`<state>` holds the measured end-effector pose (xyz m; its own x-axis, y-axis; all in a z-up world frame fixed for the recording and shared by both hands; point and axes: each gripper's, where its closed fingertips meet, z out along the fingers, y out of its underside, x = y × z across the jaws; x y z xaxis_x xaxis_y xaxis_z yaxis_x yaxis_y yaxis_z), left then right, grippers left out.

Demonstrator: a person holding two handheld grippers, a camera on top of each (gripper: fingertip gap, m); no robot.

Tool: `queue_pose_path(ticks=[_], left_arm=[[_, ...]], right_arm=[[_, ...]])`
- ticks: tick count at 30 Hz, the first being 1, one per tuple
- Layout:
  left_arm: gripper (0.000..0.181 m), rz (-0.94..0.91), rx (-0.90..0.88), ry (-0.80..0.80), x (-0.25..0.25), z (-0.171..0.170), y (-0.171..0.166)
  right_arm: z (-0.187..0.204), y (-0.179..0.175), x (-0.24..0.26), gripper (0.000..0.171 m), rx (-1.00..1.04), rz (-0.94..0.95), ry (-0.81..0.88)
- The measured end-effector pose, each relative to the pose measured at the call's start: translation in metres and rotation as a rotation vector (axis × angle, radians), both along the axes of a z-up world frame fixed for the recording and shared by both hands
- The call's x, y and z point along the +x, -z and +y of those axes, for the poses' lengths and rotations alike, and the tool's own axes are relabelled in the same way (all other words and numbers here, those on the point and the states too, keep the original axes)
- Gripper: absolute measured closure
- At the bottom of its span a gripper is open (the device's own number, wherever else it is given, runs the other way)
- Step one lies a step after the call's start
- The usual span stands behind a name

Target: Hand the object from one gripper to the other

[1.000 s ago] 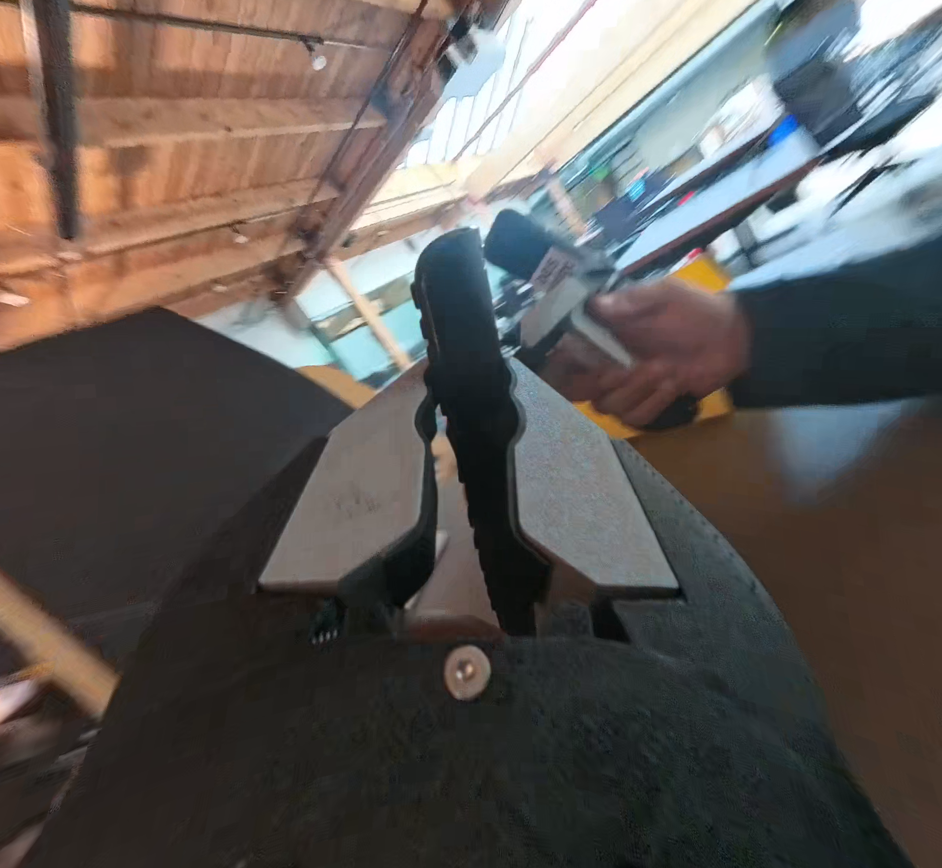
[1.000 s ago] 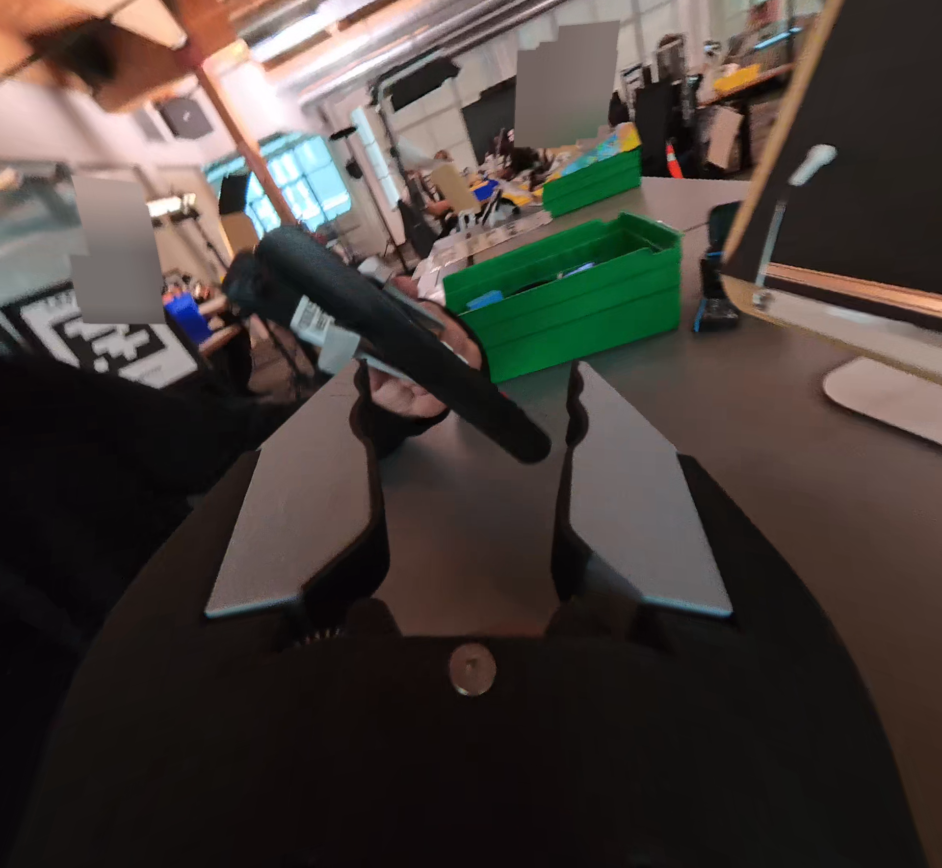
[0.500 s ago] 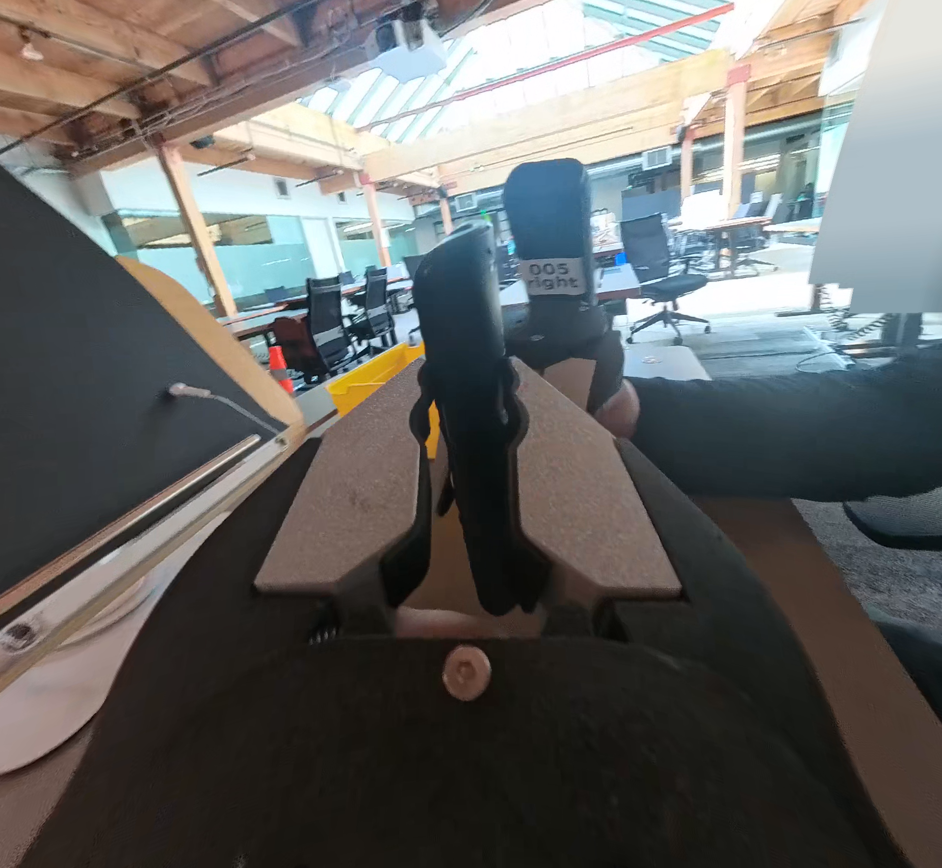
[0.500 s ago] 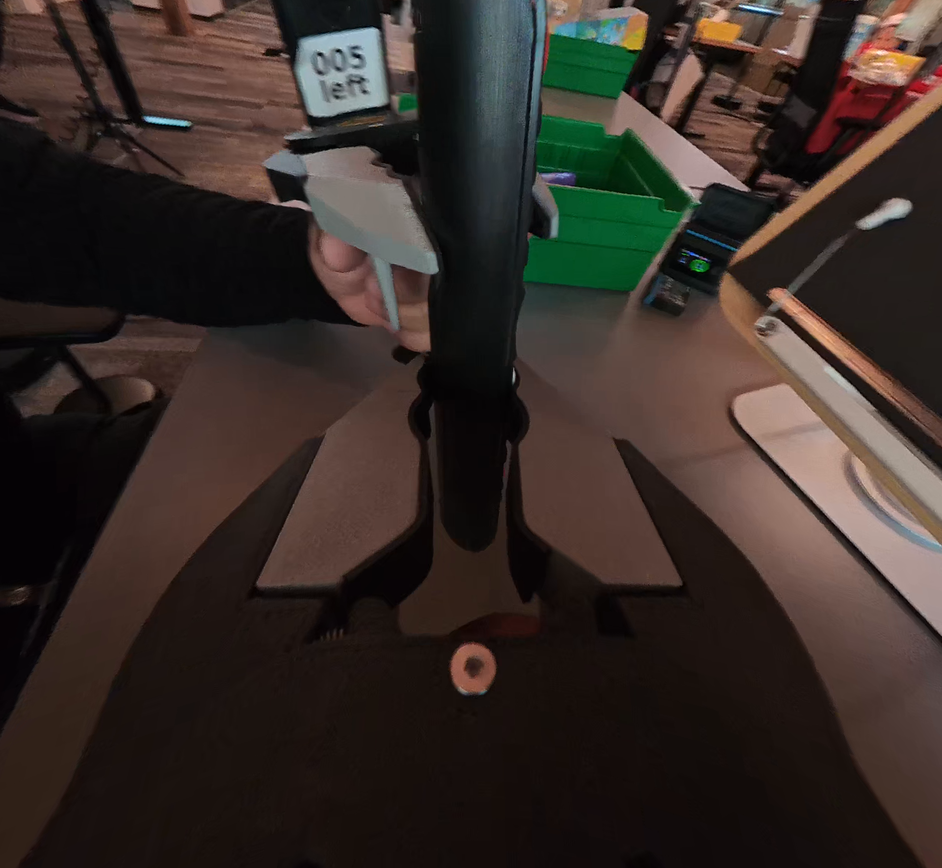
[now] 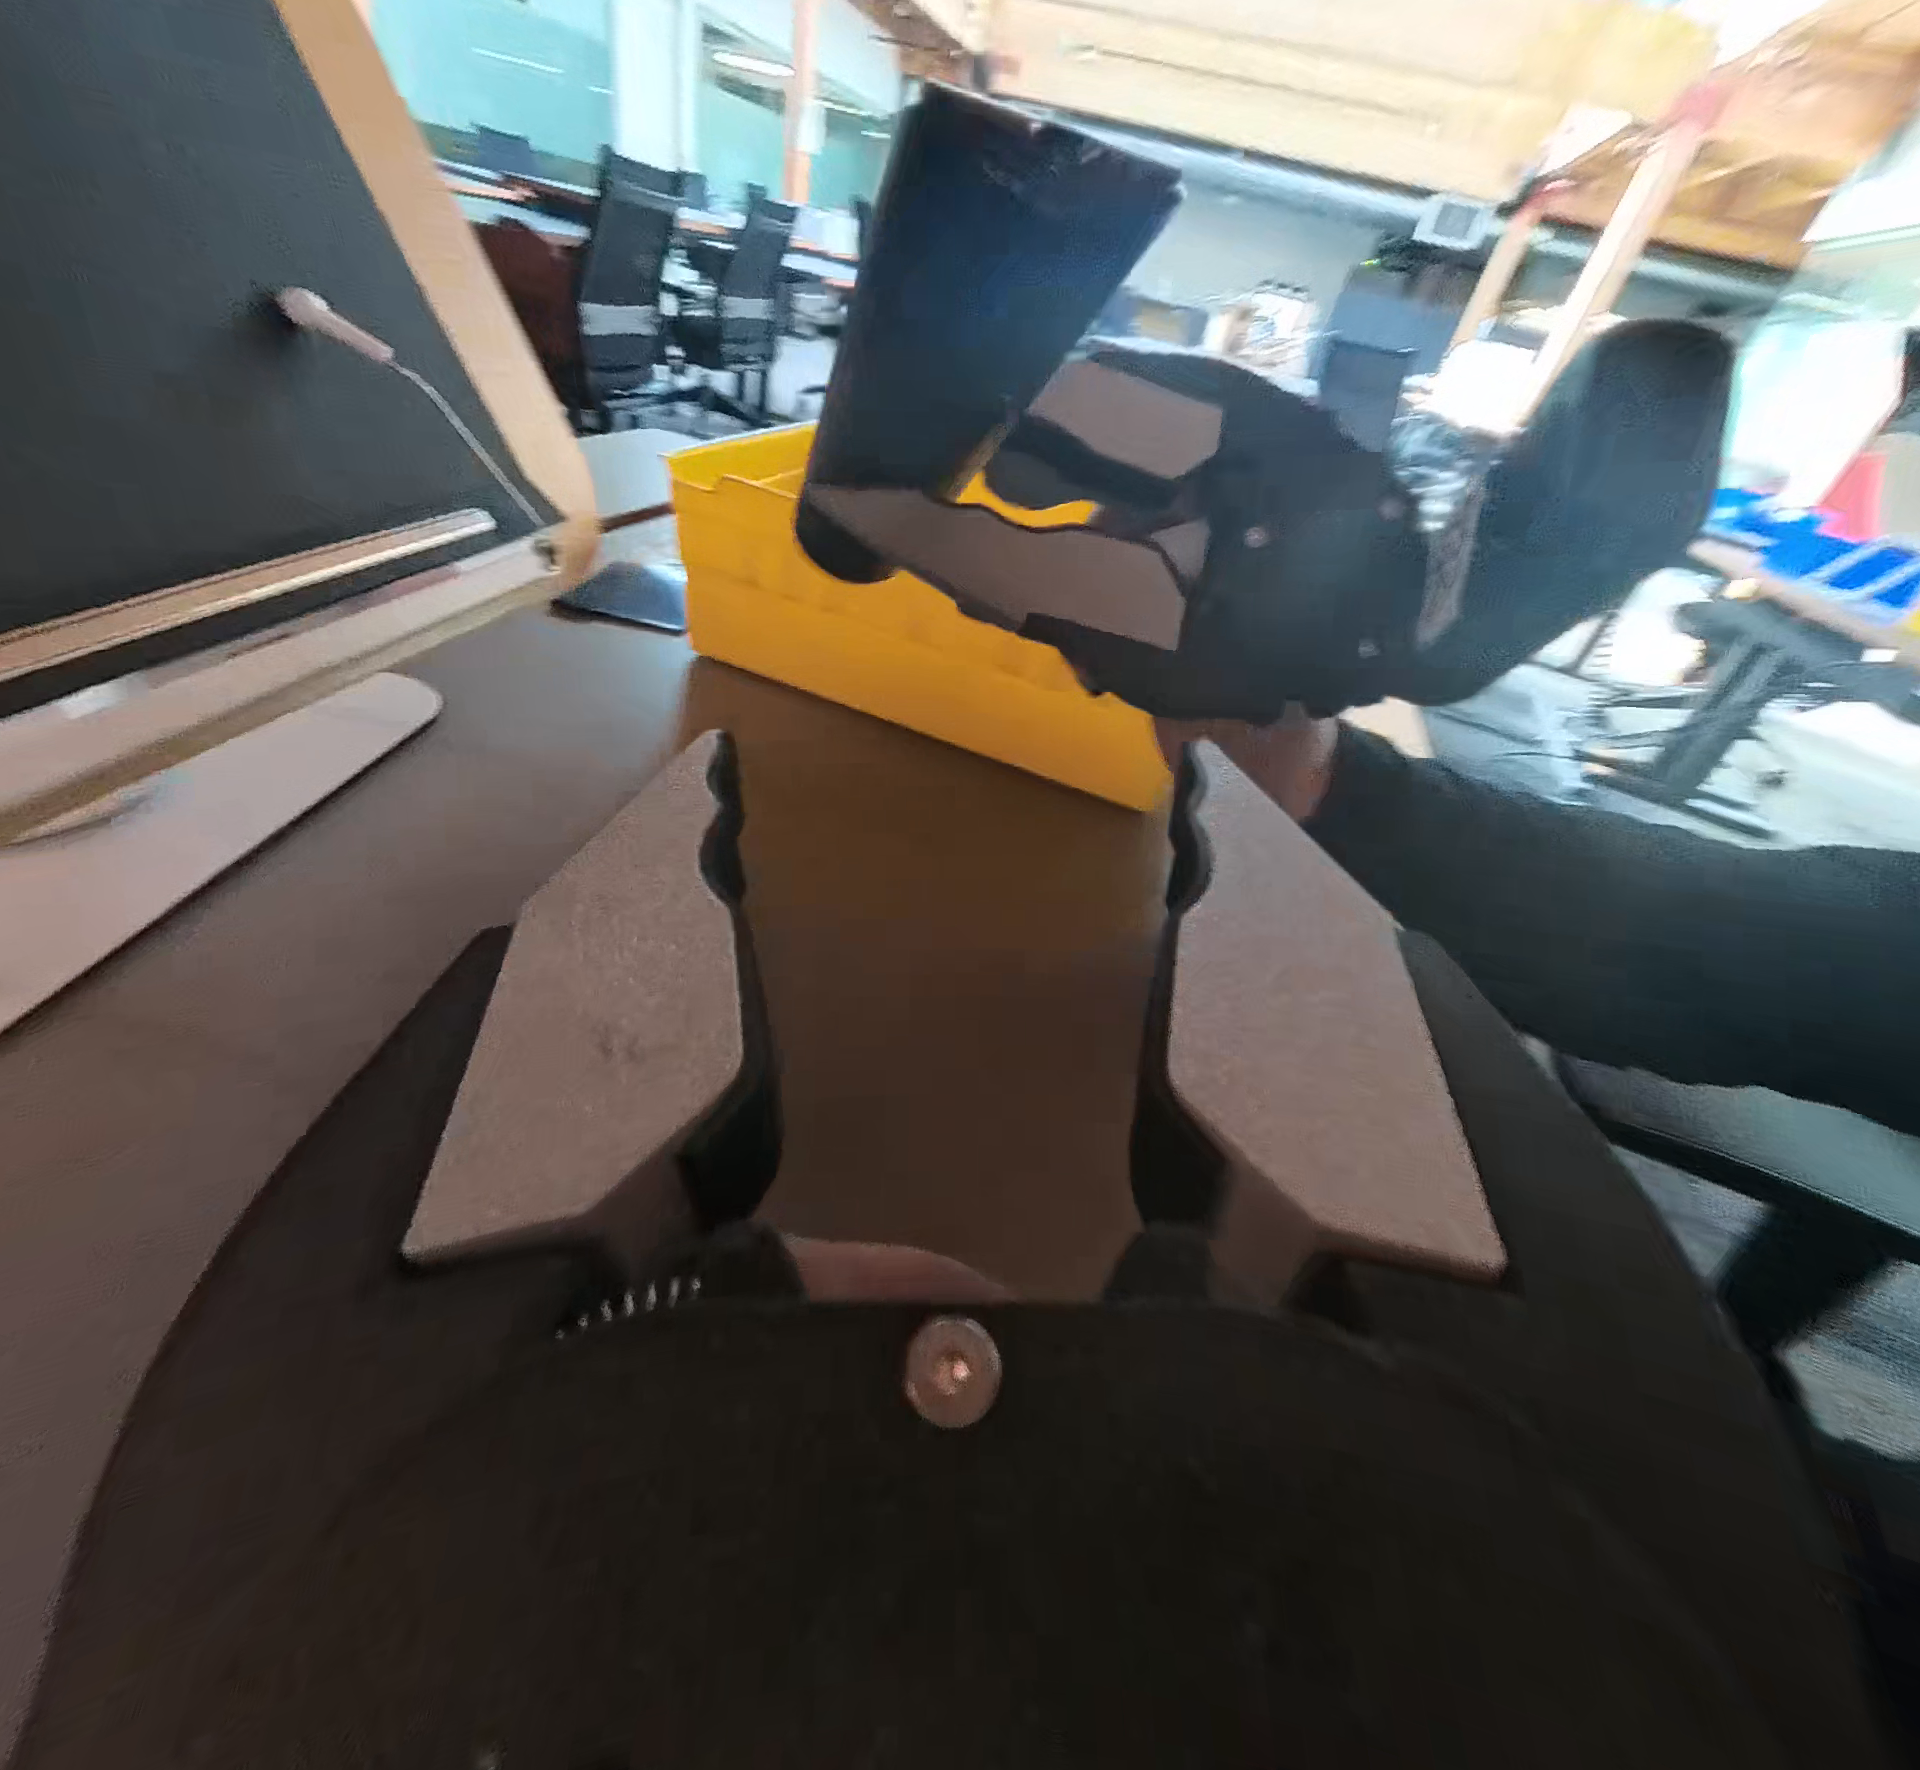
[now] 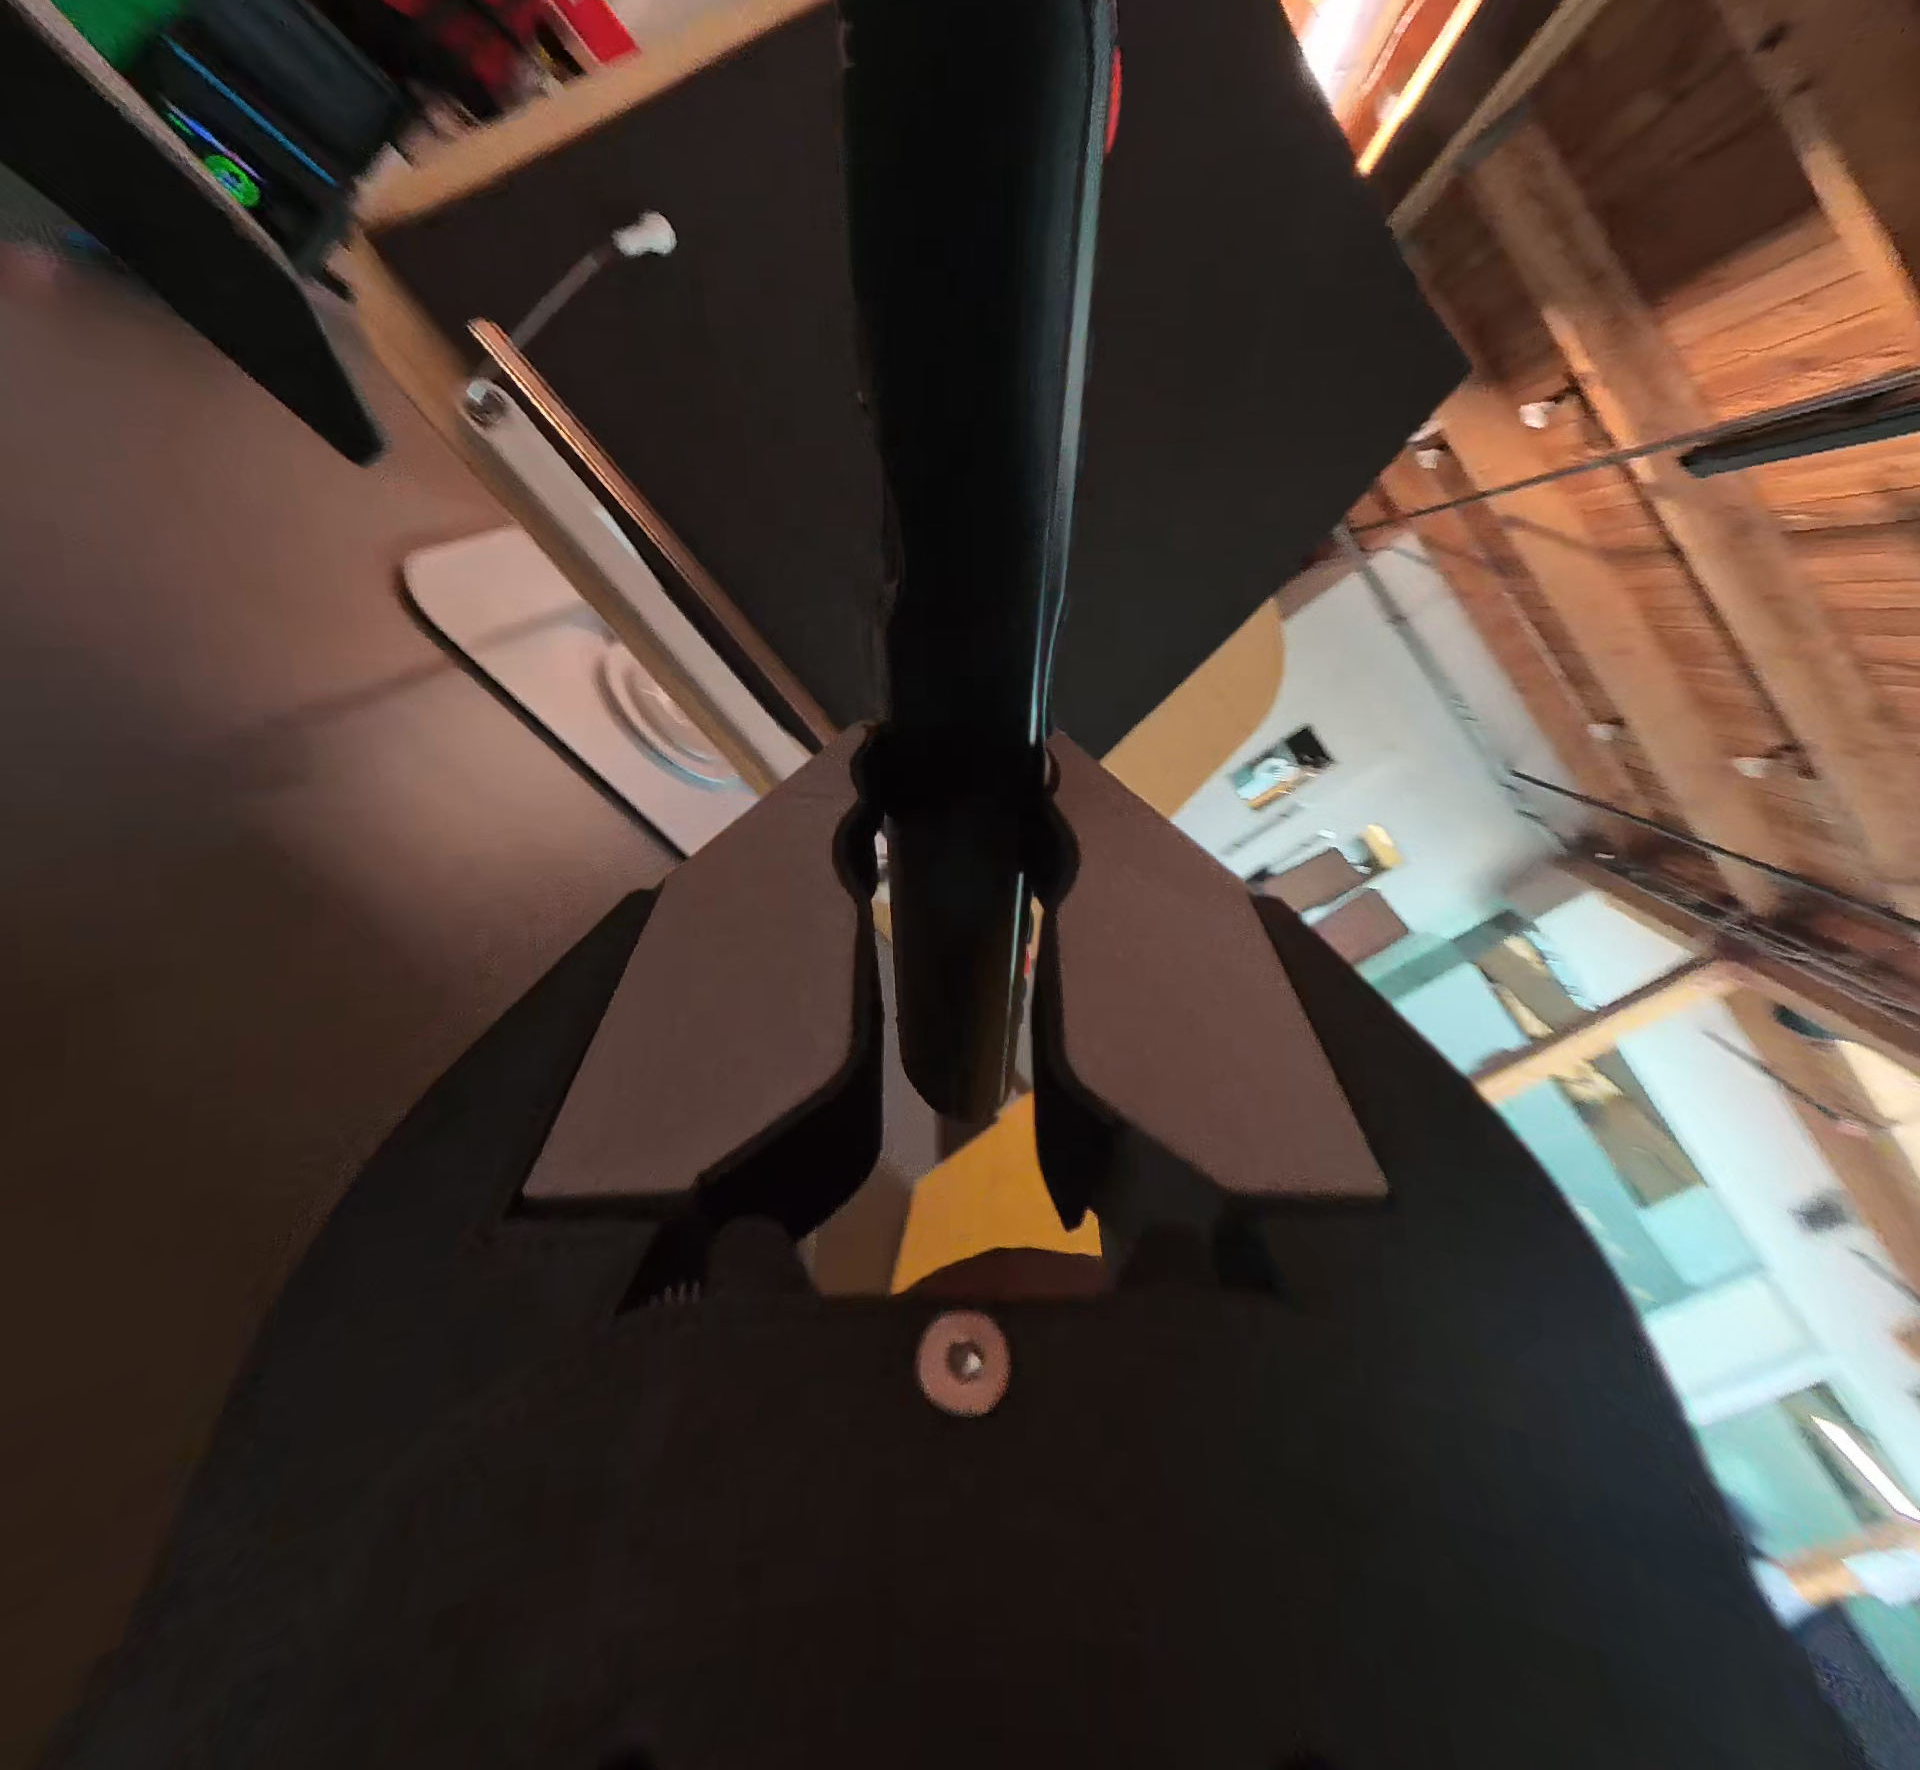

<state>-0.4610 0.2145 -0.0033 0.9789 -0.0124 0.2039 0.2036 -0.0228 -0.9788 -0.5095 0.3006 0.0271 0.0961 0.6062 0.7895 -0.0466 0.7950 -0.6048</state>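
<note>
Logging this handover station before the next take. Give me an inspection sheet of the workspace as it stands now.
Surface: dark brown tabletop, bare between the left gripper's fingers.
Job's things: long black plastic object, clamped near its lower end, off the table.
Clutter: yellow plastic bin on the table; black panel with pale wooden edge on a silver stand.
Grippers: left gripper open and empty; right gripper shut on the object.
Cables: nothing seen on the table.
Surroundings: open office with black chairs, wooden ceiling beams; views are motion-blurred.
</note>
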Motion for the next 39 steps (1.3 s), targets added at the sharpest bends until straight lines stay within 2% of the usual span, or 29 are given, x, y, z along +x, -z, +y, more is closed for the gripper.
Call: queue_pose_path(ticks=[5,12,16,23,25,26,28,31,34,39], left_arm=[[0.1,-0.01,0.015,-0.058,-0.001,0.007,-0.001],[0.1,-0.5,0.045,0.201,0.009,-0.008,-0.011],[0.101,-0.666,0.08,0.283,0.007,-0.01,-0.012],[0.106,-0.641,0.052,0.275,0.008,-0.007,-0.005],[0.121,-0.618,0.067,0.288,0.008,-0.01,-0.008],[0.135,-0.608,0.08,0.31,0.009,-0.013,-0.01],[0.153,-0.563,0.034,0.316,0.012,-0.013,-0.001],[0.156,-0.469,-0.062,0.35,0.025,-0.008,0.015],[0.158,-0.371,-0.135,0.312,0.028,0.001,0.032],[0.159,-0.25,-0.137,0.238,0.019,0.002,0.033]], right_arm=[[-0.002,0.015,-0.01,0.147,0.208,-0.003,0.056],[-0.01,0.004,-0.006,0.148,0.385,0.114,0.065],[-0.011,-0.008,-0.001,0.148,0.497,0.22,0.05],[-0.038,0.0,0.004,0.148,0.682,0.262,-0.03],[-0.047,0.005,0.006,0.148,0.729,0.259,-0.052],[-0.052,0.007,0.006,0.148,0.753,0.261,-0.06],[-0.059,0.009,0.008,0.148,0.775,0.267,-0.067],[-0.066,0.015,0.006,0.148,0.829,0.261,-0.066],[-0.065,0.023,0.003,0.142,0.83,0.225,-0.079],[-0.061,0.016,0.004,0.129,0.731,0.225,-0.114]])
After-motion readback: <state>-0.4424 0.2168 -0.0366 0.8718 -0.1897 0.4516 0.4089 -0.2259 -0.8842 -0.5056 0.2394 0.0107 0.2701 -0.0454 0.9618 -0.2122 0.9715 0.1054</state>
